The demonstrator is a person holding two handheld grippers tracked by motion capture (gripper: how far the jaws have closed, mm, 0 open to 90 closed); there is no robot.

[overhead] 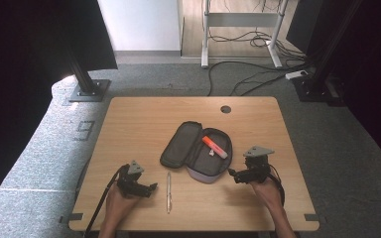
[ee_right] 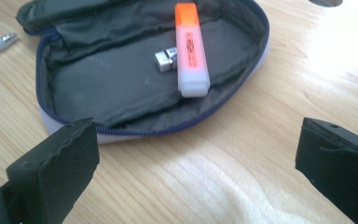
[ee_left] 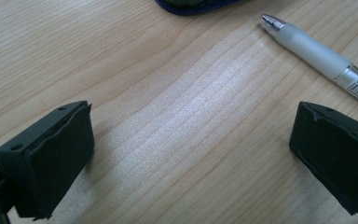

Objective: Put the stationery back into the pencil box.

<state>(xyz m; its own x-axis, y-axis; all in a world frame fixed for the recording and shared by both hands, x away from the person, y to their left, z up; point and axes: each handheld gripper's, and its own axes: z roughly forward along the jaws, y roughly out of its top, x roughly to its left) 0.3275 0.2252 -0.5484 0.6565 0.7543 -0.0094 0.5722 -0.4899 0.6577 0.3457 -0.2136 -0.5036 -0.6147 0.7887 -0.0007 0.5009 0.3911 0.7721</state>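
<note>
A dark pencil case point(overhead: 197, 147) point(ee_right: 140, 88) lies unzipped and spread open in the middle of the wooden table point(overhead: 139, 124). Inside it rest an orange highlighter point(overhead: 214, 147) point(ee_right: 190, 49) and a small silver USB stick point(ee_right: 166, 60). A clear pen point(overhead: 168, 192) point(ee_left: 324, 58) lies on the table in front of the case. My left gripper point(overhead: 154, 187) point(ee_left: 200, 163) is open just left of the pen, holding nothing. My right gripper point(overhead: 231, 173) point(ee_right: 198, 177) is open, empty, at the case's right front corner.
A round cable hole point(overhead: 225, 109) sits near the table's far edge. Beyond the table are a stand base point(overhead: 90, 90), desk legs point(overhead: 205, 34) and cables point(overhead: 248, 79) on the grey carpet.
</note>
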